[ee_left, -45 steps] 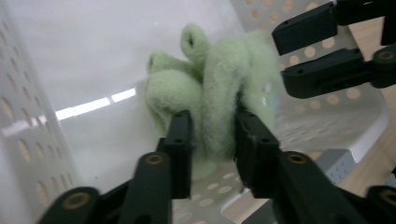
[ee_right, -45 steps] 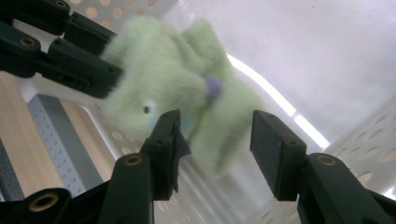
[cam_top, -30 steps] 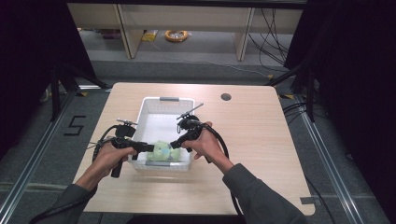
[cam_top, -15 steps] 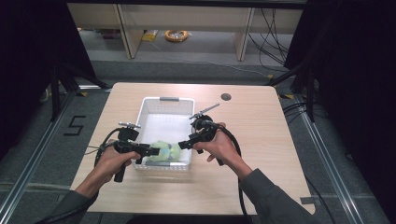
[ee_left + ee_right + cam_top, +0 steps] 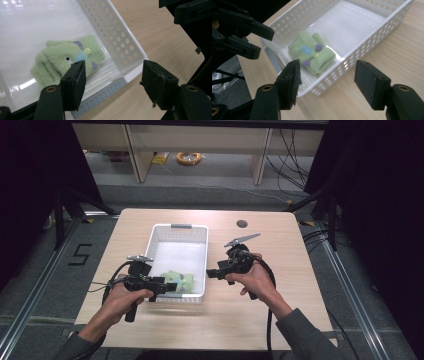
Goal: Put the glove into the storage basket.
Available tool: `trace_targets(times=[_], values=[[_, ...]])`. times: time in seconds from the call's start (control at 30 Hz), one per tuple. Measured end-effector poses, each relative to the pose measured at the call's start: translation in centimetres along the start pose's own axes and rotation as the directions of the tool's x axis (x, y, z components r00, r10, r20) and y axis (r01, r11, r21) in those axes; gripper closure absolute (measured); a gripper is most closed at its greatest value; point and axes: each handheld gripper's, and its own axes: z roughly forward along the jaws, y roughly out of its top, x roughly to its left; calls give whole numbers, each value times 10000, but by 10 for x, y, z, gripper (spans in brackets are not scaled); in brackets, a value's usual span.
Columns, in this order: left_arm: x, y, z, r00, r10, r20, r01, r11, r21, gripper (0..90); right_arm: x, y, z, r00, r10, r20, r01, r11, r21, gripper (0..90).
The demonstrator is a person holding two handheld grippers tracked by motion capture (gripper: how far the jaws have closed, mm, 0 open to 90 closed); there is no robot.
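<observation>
The bench (image 5: 280,270) is pale wood, with a small dark round hole (image 5: 242,223) near its far edge. On it stands a white perforated basket (image 5: 172,233) with a grey handle strip at each short end. At the basket's near end lies a pair of fuzzy green mittens (image 5: 62,60), folded together, with purple dots, a blue patch and a yellow button; in the high view they are small and partly covered by the left claw (image 5: 170,287). That claw hangs over the basket's near left corner, its jaws just opened, wide apart with nothing between them. The right claw (image 5: 212,273) sits just outside the basket's right wall, jaws also just opened and empty. The person's forearms are cut off at the bottom edge.
</observation>
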Motion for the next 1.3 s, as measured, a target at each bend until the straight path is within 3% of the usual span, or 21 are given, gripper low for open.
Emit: trace_targets(times=[0.03,0.1,0.2,0.23,0.33,0.37,0.4,0.57,0.63,0.73,0.8,0.83,0.87,0.93,0.97,1.07,1.1,1.17,1.3], values=[[-1,0,0,10000,39,34,-39,10000,-6,360,0,-2,-4,9997,255,12,-255,9997,1,386],[-4,-1,-1,10000,3,77,-3,10000,-63,358,-5,-5,-9,10000,-3,83,4,9998,-217,384],[-9,-3,0,9999,98,88,-97,9999,-115,351,-6,-8,-16,9994,336,35,-335,9990,-289,379],[-9,-3,-1,9998,86,159,-85,9999,-73,348,-9,-10,-19,9999,134,100,-130,9989,-439,378],[-12,-5,1,9997,73,216,-73,10000,-39,333,-11,-13,-25,9997,217,78,-213,9982,-552,372],[-13,-5,1,9997,132,185,-131,9999,-19,327,-10,-15,-27,9988,484,53,-481,9977,-483,363],[-14,-6,2,9997,67,240,-66,10000,-44,322,-13,-16,-28,9996,273,118,-266,9980,-567,360],[-19,-8,4,9986,-1,530,-5,9999,106,288,-15,-24,-39,9980,599,210,-578,9944,-889,340],[-21,-9,6,9985,17,543,-23,9999,114,271,-18,-27,-42,9986,475,230,-450,9943,-967,333],[-24,-11,9,9955,239,917,-240,9997,3,187,-19,-31,-47,9981,586,196,-561,9924,-1091,320],[-26,-12,10,9947,250,996,-251,9997,-9,164,-22,-34,-50,9988,392,290,-353,9916,-1245,317],[-27,-12,11,9942,214,1052,-206,9998,-80,160,-20,-35,-52,9978,624,224,-593,9910,-1196,315],[-28,-13,12,9938,208,1092,-194,9997,-134,160,-22,-36,-53,9988,371,322,-326,9911,-1291,315],[-30,-15,15,9929,194,1169,-188,9998,-69,158,-21,-40,-55,9969,757,195,-726,9891,-1280,315],[-31,-16,16,9932,163,1154,-152,9998,-101,158,-24,-42,-56,9980,568,274,-525,9891,-1374,314],[-35,-20,21,9898,238,1405,-227,9997,-88,158,-24,-47,-58,9974,691,208,-655,9877,-1422,315],[-36,-22,22,9887,302,1470,-294,9995,-74,158,-27,-49,-60,9981,444,438,-375,9886,-1459,315],[-39,-24,24,9883,315,1493,-310,9995,-57,158,-24,-52,-62,9959,882,221,-842,9862,-1425,315],[-45,-29,29,9861,457,1599,-419,9987,-274,158,-27,-60,-66,9972,712,220,-670,9857,-1544,315]])
